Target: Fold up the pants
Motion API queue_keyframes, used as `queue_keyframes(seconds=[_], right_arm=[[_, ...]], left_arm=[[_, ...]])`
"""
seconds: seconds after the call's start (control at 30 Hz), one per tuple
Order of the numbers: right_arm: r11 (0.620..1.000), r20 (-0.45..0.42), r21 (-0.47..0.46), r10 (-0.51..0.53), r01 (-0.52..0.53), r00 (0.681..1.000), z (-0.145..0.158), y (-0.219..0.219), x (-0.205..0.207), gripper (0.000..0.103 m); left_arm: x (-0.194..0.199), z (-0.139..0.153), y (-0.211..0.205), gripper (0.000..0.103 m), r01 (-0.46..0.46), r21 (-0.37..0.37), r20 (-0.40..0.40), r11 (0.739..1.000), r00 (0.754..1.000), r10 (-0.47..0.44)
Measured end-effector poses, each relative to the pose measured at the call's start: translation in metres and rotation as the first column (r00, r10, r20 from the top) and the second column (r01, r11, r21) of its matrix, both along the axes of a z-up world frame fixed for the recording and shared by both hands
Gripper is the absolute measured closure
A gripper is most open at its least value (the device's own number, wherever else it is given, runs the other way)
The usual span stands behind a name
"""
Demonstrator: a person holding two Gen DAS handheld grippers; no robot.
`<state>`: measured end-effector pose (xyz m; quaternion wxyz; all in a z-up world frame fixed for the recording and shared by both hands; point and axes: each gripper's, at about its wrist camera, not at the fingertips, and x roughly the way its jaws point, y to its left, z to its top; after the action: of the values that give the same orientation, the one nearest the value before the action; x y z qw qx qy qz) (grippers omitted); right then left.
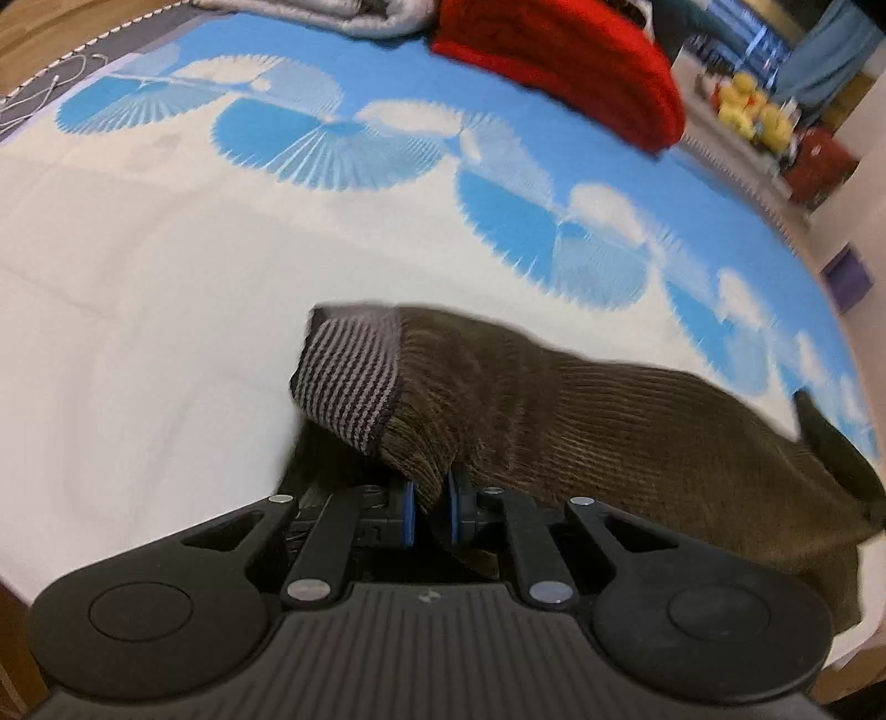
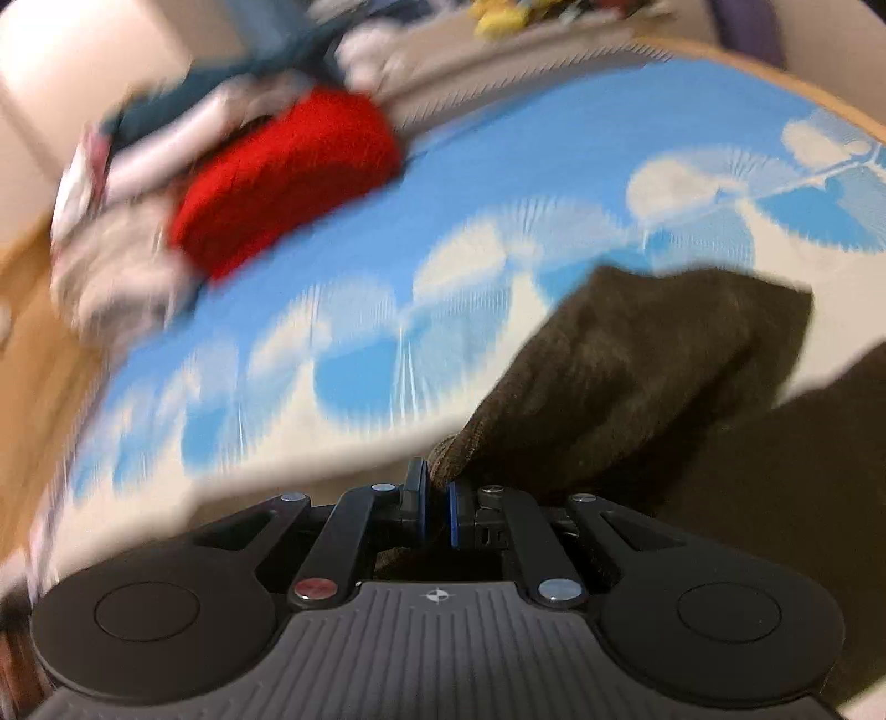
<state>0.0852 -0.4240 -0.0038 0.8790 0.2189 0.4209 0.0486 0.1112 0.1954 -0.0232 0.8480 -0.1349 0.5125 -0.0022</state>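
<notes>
Dark brown corduroy pants [image 1: 581, 404] with a striped grey knit cuff [image 1: 349, 376] hang over a bed sheet [image 1: 138, 304] printed with blue fans. My left gripper [image 1: 431, 512] is shut on a fold of the corduroy just behind the cuff, lifting it off the sheet. In the right wrist view, which is blurred, the same pants [image 2: 653, 376] drape to the right, and my right gripper [image 2: 437, 512] is shut on an edge of the brown cloth. Both blue-edged pad pairs pinch fabric.
A red knit garment [image 1: 559, 61] lies at the far side of the bed, also the red garment [image 2: 288, 183] in the right wrist view, with grey and white clothes [image 1: 332, 14] beside it. Yellow toys [image 1: 747, 105] and a wooden bed edge [image 2: 33, 343] lie beyond.
</notes>
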Motion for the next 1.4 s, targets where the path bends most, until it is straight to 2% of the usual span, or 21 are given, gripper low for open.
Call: queue_keyframes(seconds=[0.1,0.17,0.23,0.3,0.33,0.4,0.47,0.53,0.6,0.67,0.8,0.97,1.0,1.03,1.1,1.33,1.4], right_arm=[[0.994,-0.151,-0.038,0.1,-0.106,0.983,-0.038,0.004,-0.03,0.092],[0.988,-0.177,-0.073,0.123,-0.137,0.977,-0.053,0.003,-0.045,0.089],[0.989,-0.156,-0.091,0.104,-0.119,0.982,-0.056,-0.002,-0.051,0.087],[0.995,-0.123,-0.061,0.076,-0.084,0.99,-0.048,-0.01,-0.051,0.082],[0.995,-0.1,-0.064,0.066,-0.073,0.993,-0.042,-0.013,-0.05,0.082],[0.99,-0.03,-0.132,0.048,-0.052,0.998,-0.028,-0.02,-0.05,0.079],[0.981,0.036,-0.19,0.04,-0.033,0.999,-0.018,-0.03,-0.046,0.077],[0.976,0.079,-0.214,-0.013,0.03,0.997,-0.017,-0.04,-0.046,0.075],[0.98,0.064,-0.147,-0.123,0.132,0.99,-0.029,-0.054,-0.041,0.074],[0.971,0.086,-0.077,-0.219,0.226,0.972,-0.034,-0.067,-0.04,0.074],[0.962,0.054,-0.109,-0.245,0.249,0.968,-0.047,-0.07,-0.031,0.074],[0.955,0.056,-0.093,-0.278,0.282,0.959,-0.052,-0.07,-0.029,0.071],[0.951,0.057,-0.082,-0.295,0.299,0.954,-0.054,-0.074,-0.028,0.069],[0.946,0.056,-0.07,-0.313,0.317,0.948,-0.054,-0.078,-0.028,0.067],[0.939,0.049,-0.046,-0.339,0.341,0.94,-0.058,-0.083,-0.025,0.065],[0.92,-0.004,0.016,-0.391,0.391,0.92,-0.075,-0.095,-0.004,0.063],[0.91,0.013,0.0,-0.415,0.415,0.91,-0.074,-0.095,0.002,0.063]], left_arm=[[-0.002,-0.014,0.003,0.091,0.023,0.007,-0.068,1.0,0.997,-0.022],[-0.003,-0.025,0.004,0.089,0.027,0.009,-0.106,1.0,0.994,-0.026],[-0.002,-0.031,0.006,0.083,0.009,0.014,-0.124,1.0,0.992,-0.007],[0.0,-0.032,0.011,0.078,-0.023,-0.009,-0.128,1.0,0.991,0.022],[0.001,-0.033,0.014,0.07,-0.038,-0.022,-0.133,0.999,0.99,0.034],[0.004,-0.035,0.014,0.06,-0.054,-0.017,-0.144,0.998,0.988,0.051],[0.008,-0.036,0.011,0.058,-0.047,0.01,-0.15,0.999,0.987,0.048],[0.01,-0.037,0.011,0.057,-0.044,0.013,-0.154,0.999,0.987,0.045],[0.014,-0.039,0.011,0.057,-0.048,0.012,-0.158,0.999,0.986,0.05],[0.014,-0.04,0.012,0.056,-0.054,0.01,-0.16,0.998,0.986,0.055],[0.018,-0.041,0.01,0.054,-0.047,0.023,-0.166,0.999,0.985,0.05],[0.021,-0.042,0.011,0.056,-0.058,0.026,-0.167,0.998,0.984,0.062],[0.022,-0.042,0.011,0.063,-0.061,0.031,-0.163,0.998,0.984,0.066],[0.023,-0.041,0.011,0.076,-0.062,0.039,-0.157,0.997,0.985,0.067],[0.025,-0.041,0.01,0.081,-0.066,0.039,-0.147,0.997,0.987,0.071],[0.032,-0.043,0.006,0.081,-0.057,0.057,-0.156,0.997,0.986,0.066],[0.032,-0.043,0.007,0.081,-0.051,0.058,-0.157,0.997,0.986,0.059]])
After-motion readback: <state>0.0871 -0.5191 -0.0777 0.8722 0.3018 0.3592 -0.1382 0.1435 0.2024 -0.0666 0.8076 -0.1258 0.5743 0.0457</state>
